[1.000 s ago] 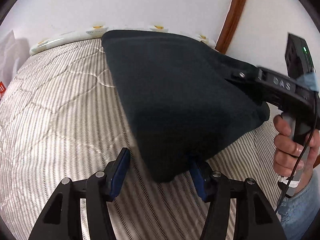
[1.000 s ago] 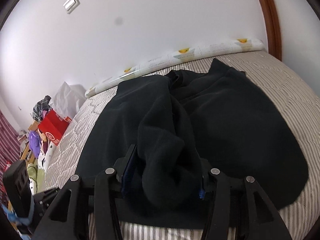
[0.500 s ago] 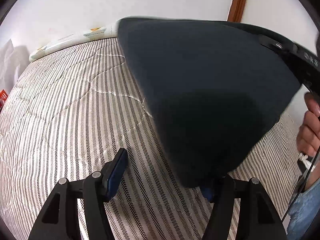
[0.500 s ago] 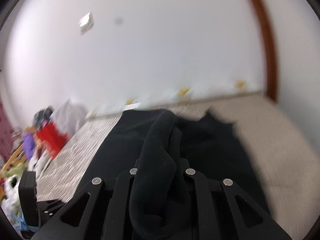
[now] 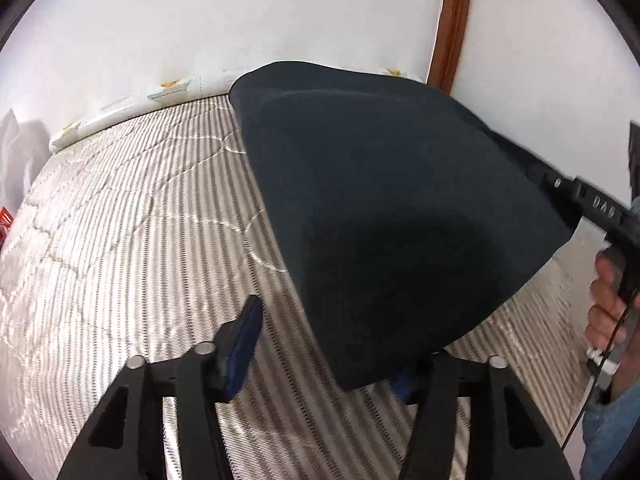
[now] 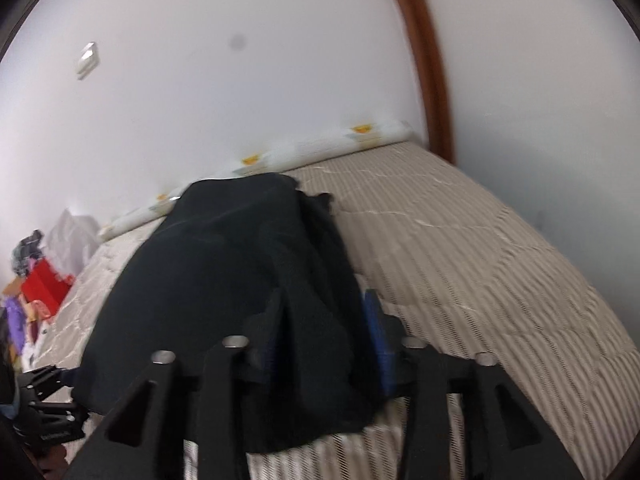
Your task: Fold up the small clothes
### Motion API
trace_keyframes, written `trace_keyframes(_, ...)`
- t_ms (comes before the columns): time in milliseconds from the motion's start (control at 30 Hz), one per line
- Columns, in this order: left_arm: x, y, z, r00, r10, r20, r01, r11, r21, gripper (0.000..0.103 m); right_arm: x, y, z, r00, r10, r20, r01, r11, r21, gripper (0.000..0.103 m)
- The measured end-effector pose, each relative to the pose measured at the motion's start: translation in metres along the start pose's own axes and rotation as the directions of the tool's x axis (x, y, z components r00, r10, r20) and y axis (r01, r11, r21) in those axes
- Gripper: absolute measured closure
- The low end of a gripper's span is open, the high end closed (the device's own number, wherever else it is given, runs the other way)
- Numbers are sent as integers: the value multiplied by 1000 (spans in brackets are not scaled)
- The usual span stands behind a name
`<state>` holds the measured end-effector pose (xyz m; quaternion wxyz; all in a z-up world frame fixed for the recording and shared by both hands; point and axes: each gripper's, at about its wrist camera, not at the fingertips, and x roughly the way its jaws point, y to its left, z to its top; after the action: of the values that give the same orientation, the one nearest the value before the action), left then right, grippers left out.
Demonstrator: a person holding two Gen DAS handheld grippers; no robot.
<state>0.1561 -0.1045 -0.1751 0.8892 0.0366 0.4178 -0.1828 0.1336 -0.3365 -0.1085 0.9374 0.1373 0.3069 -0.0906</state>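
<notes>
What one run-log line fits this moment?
task: fold | cloth: dark, part raised over bed | left gripper: closing, cloth corner between | right gripper: opening, cloth between

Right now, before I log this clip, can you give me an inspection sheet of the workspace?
Surface: striped quilted mattress.
Job's things: one dark garment, near end raised off the mattress, far end lying on it.
Clutter: red box, white bag and coloured odds beside the bed; printed roll along the wall.
Grippers: left gripper closing, one pad clear of the cloth, the other finger hidden behind it; right gripper opening, cloth between its fingers, contact unclear.
Cables: black cable hanging by the hand on the right gripper's handle.
Surroundings: white wall, wooden trim, wall switch.
</notes>
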Motion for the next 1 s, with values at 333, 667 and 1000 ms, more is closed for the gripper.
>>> trace_keyframes(333,-24,10,-7,998,25,53,-23,999,-42,88,41,15,2,988,60,-145,-50,996,71,79)
trace_keyframes(667,-68,108,-30,991,123,47,-111,973,-204,89,64,113,0,952,223,-208,-226,974,13,79)
trace_keyframes(1000,-64,112,-41,997,20,70,-7,984,-178,67,26,133,1,972,186,-143,-210,963,-171,71)
